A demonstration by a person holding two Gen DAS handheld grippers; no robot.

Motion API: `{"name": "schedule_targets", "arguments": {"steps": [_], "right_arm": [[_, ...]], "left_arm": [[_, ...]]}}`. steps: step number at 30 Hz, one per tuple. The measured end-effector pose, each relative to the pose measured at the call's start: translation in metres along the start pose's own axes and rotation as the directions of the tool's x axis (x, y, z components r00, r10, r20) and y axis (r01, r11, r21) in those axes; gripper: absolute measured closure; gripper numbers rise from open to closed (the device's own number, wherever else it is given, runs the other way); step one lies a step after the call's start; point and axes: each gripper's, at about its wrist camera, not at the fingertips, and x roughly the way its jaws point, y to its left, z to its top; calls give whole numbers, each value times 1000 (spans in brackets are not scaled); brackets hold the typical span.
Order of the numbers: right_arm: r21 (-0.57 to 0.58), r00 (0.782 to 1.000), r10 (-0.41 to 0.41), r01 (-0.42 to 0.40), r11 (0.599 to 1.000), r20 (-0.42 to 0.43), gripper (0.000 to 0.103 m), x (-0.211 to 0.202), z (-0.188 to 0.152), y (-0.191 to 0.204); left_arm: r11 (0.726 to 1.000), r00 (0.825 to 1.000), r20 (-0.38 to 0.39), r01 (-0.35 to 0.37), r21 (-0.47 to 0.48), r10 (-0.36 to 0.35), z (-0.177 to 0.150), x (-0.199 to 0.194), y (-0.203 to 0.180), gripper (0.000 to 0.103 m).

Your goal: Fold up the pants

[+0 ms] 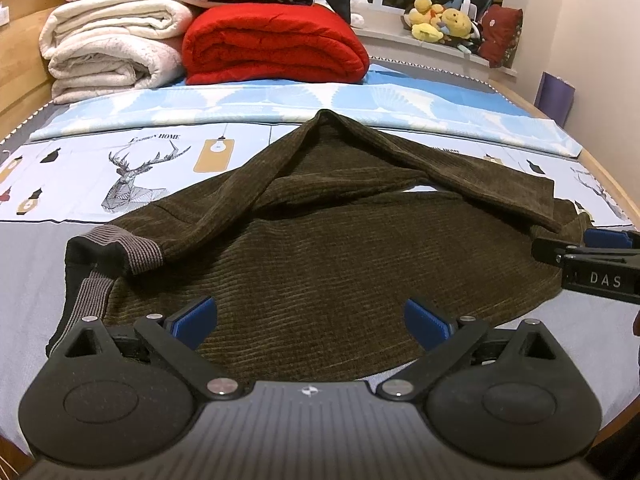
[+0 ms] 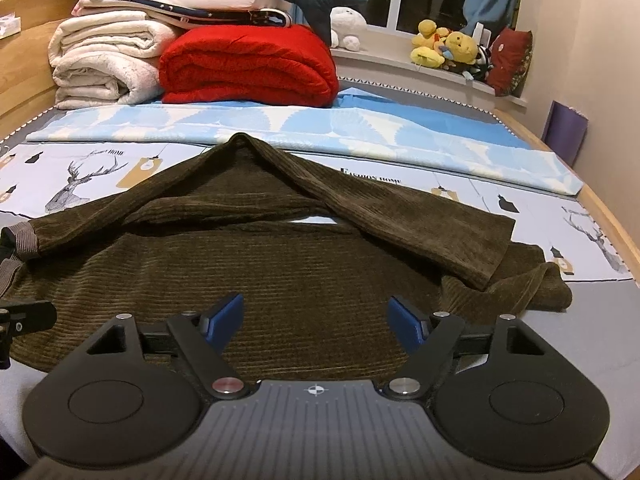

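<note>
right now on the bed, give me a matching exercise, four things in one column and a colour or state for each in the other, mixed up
Things:
1. pants
2. quilt
3. left gripper
4. ducks

Colour or state:
A. yellow, on the window sill
B. red, rolled up at the far end of the bed
C. open, nothing between its pads
D. dark brown corduroy, spread out with one leg folded over

Pairs: 1-D, 2-B, 3-C, 4-A
</note>
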Motion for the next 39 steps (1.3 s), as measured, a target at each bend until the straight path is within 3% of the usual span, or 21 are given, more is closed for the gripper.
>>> {"name": "schedule_targets", "arguments": {"steps": [8,12,14,19,23,29,34,36,39], "right_arm": [[42,999,-21,19,999,43,23,-4,2,-5],[98,995,-67,59,993,80,23,-6,5,-13],[133,992,-81,69,989,93,23,-8,7,-20],[217,992,-79,57,975,94,25,-7,10,-42],[260,994,-79,58,964,70,38,-3,9,-63],[302,991,-124,106,947,42,43,3,5,-101],[383,987,-158,148,912,-5,45,20,0,-148],[423,985,-170,167,891,-30,45,30,-1,-168],[511,980,-182,198,836,-82,44,49,-7,-202]], "left_arm": [[1000,1000,13,-4,14,4,-1,-1,-2,6],[999,999,39,-13,48,11,-2,-3,-6,25],[998,998,60,-13,54,9,-1,-6,-6,29],[999,998,59,-21,30,19,3,-8,4,29],[1000,1000,26,-3,-2,3,11,-7,18,28],[992,998,-36,41,-123,-46,48,4,74,28],[978,996,-42,-84,-190,78,57,23,153,29],[959,987,-111,-138,-247,114,45,36,185,29],[948,973,-202,-162,-275,108,32,54,215,29]]}}
